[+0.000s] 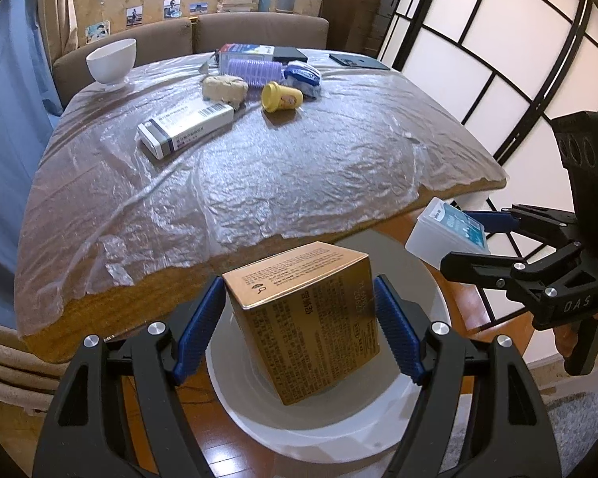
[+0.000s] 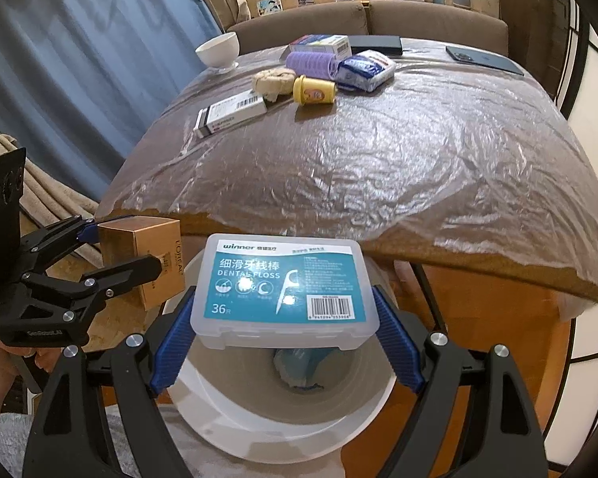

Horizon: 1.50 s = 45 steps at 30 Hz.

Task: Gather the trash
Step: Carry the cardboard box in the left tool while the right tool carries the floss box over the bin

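Note:
My left gripper is shut on a gold carton, held tilted over the white trash bin on the floor. My right gripper is shut on a clear dental floss box with a teal label, above the same bin. A blue wrapper lies at the bin's bottom. Each view shows the other hand: the right gripper with the floss box, and the left gripper with the gold carton.
Behind the bin a film-covered table carries a white medicine box, a yellow cup, a beige lump, a purple roller, a blue-white packet and a white bowl. A paper screen stands to the right.

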Each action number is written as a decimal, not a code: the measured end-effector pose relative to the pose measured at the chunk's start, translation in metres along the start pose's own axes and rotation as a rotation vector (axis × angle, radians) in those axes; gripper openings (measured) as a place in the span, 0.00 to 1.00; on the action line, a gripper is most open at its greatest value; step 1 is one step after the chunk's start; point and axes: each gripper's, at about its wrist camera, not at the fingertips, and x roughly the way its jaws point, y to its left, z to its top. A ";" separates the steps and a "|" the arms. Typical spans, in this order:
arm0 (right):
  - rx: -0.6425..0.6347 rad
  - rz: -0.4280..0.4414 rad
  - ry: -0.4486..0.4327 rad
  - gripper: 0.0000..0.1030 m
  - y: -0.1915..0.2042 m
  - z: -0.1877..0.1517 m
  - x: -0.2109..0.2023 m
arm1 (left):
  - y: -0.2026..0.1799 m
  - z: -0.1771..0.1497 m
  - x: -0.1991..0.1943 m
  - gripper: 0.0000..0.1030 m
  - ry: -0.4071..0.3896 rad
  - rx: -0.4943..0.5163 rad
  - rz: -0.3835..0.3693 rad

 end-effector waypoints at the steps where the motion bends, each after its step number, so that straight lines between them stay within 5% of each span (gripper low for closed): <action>1: -0.002 0.003 0.004 0.79 0.001 -0.002 0.000 | -0.001 -0.001 0.000 0.74 0.003 0.002 -0.002; 45: 0.000 -0.009 0.142 0.79 -0.003 -0.017 0.052 | -0.010 -0.029 0.047 0.74 0.177 0.100 -0.016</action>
